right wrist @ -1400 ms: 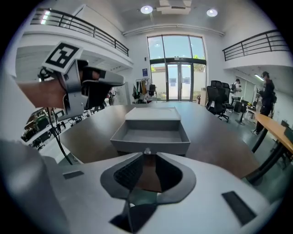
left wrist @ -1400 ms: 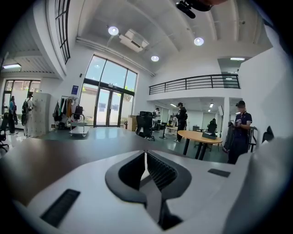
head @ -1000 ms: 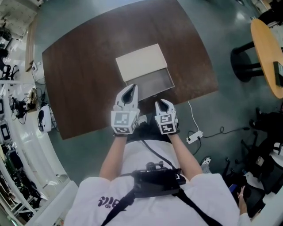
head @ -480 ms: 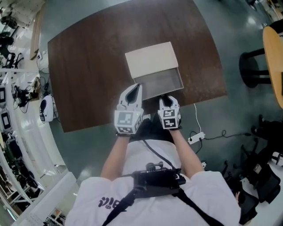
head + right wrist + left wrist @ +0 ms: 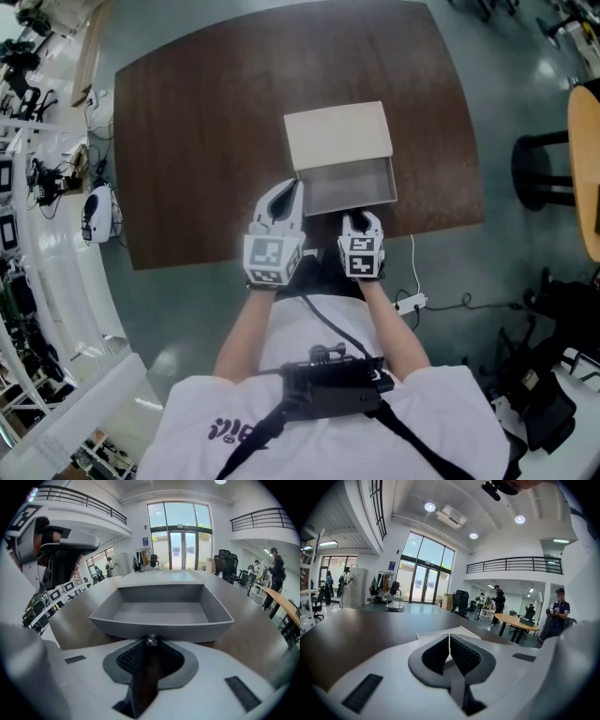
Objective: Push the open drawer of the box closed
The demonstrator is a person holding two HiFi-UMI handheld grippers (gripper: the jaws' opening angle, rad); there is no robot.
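A box with a cream top [image 5: 337,136] stands on the brown table [image 5: 197,141], its grey drawer [image 5: 349,185] pulled out toward me and empty. In the right gripper view the drawer [image 5: 159,613] fills the middle, and its small metal knob [image 5: 151,640] sits between the tips of my right gripper [image 5: 151,643], whose jaws stand a knob's width apart around it. From the head view my right gripper [image 5: 360,219] meets the drawer's front. My left gripper [image 5: 283,195] is shut and empty, just left of the drawer's front corner. Beyond my left gripper [image 5: 449,639] shows the box top [image 5: 457,631].
The table's near edge [image 5: 309,246] runs just under both grippers. A round wooden table [image 5: 518,619] with people around it stands to the right. A black stool [image 5: 544,173] and a power strip with a cable [image 5: 412,302] are on the floor at right. Shelving lines the left side.
My right gripper has moved forward from short of the drawer up to its front knob. The left gripper has advanced slightly beside it. The drawer stays open.
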